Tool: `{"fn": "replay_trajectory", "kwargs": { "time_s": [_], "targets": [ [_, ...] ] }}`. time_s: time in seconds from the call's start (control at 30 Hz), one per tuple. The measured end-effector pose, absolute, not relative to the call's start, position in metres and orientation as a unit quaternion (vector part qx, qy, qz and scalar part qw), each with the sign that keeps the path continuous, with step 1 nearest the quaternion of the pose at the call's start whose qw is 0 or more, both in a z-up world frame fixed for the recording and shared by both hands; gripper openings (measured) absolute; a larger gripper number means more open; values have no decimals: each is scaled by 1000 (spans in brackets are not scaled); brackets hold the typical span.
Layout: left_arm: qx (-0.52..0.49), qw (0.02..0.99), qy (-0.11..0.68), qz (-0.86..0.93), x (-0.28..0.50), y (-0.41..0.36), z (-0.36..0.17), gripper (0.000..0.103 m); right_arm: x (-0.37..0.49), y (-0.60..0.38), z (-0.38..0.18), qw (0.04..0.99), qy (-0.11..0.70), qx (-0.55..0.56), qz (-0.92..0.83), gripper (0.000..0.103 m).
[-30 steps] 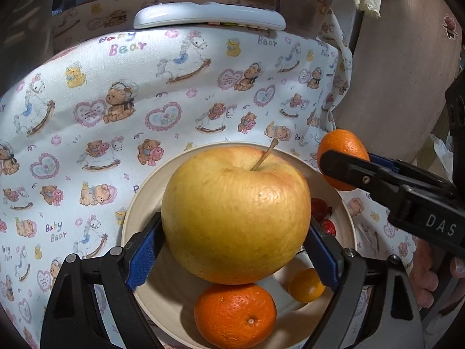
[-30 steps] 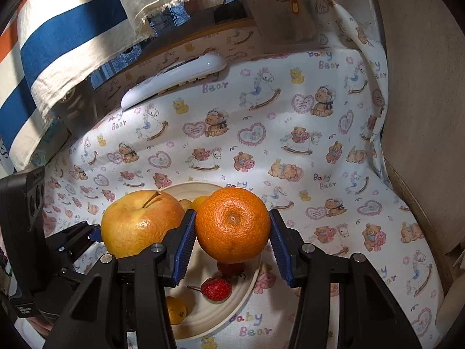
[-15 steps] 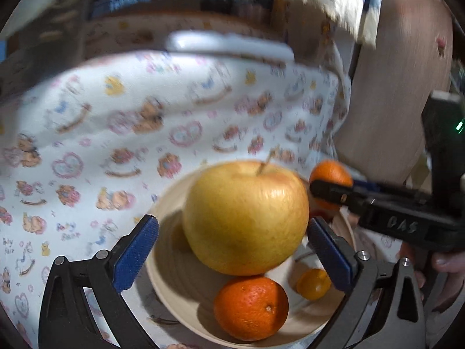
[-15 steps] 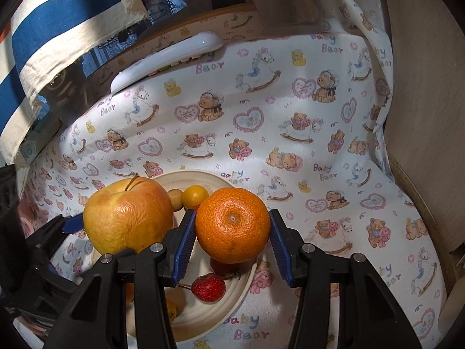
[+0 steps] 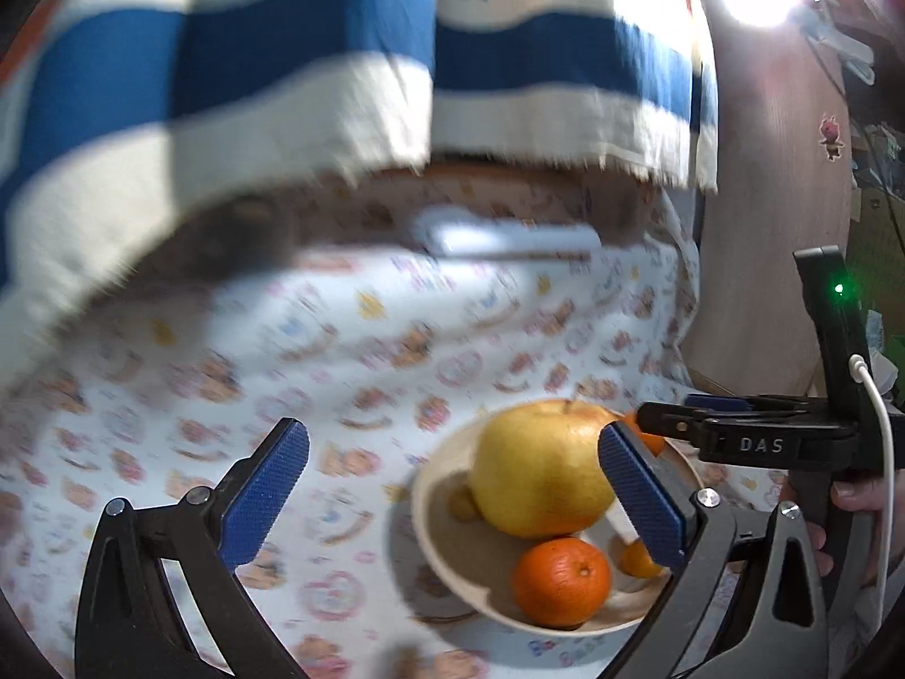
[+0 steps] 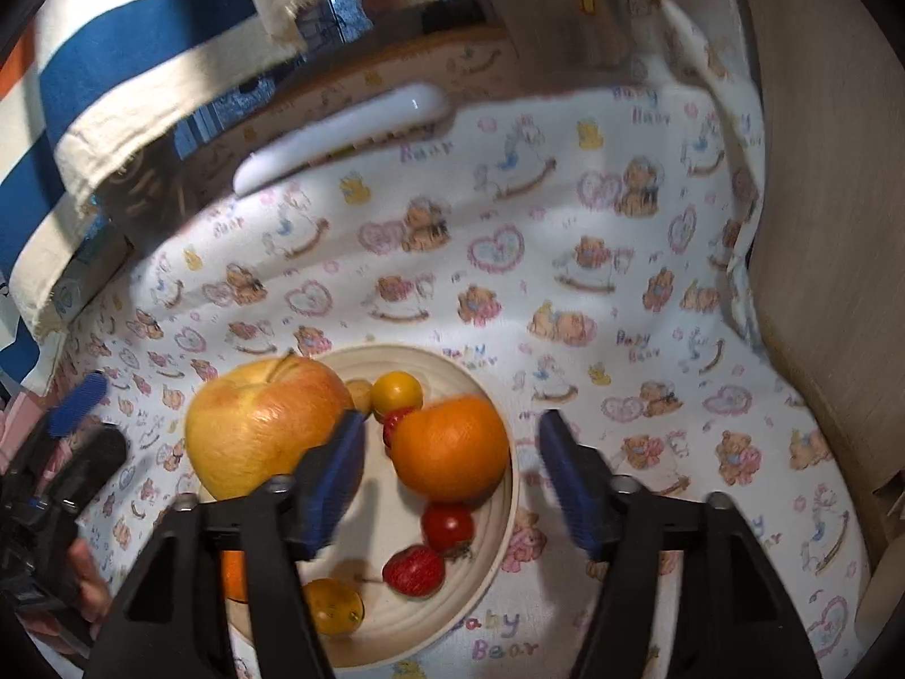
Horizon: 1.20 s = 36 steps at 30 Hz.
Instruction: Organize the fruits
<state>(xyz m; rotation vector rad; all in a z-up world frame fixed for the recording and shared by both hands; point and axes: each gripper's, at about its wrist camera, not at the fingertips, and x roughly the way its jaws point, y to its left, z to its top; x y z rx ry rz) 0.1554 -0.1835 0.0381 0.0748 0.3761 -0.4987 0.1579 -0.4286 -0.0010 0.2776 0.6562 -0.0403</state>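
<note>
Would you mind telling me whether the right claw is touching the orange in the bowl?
Apart. In the right wrist view the right claw, its jaws opening, shows clear gaps between both blue pads and the orange, which rests in the bowl.

The left wrist view is smeared by motion: the printed cloth [image 5: 396, 351] shows only vague bears and hearts, and a white bar [image 5: 509, 237] at the far edge has no clear outline. In the bowl [image 5: 430, 515], a small orange fruit [image 5: 636, 557] sits half hidden behind the left gripper's [image 5: 452, 495] right pad. In the right wrist view, the right gripper's [image 6: 447, 475] left finger [image 6: 334, 481] covers part of the apple [image 6: 254, 430] and most of an orange [image 6: 235, 574] beneath it. The striped cloth [image 6: 130, 45] runs off the top edge.
</note>
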Motion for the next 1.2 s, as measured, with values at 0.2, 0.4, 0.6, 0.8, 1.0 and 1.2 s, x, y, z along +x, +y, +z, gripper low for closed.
{"fn": "replay_trajectory", "kwargs": {
  "time_s": [0.2, 0.4, 0.6, 0.8, 1.0, 1.2],
  "targets": [
    [28, 968, 133, -212, 129, -154, 58, 102, 139, -417, 17, 953, 275, 128, -19, 78],
    [27, 980, 96, -172, 103, -128, 62, 102, 124, -391, 30, 963, 251, 102, 9, 88],
    [47, 983, 76, -159, 79, -116, 56, 102, 103, -373, 42, 981, 180, 70, -1, 98],
    [27, 985, 72, -157, 65, -96, 52, 102, 70, -350, 58, 993, 116, 17, -3, 102],
    [13, 986, 72, -150, 60, -87, 38, 102, 38, -334, 52, 996, 84, 20, 14, 102],
    [12, 987, 66, -144, 58, -89, 32, 102, 37, -315, 36, 996, 86, -5, 33, 102]
  ]
}}
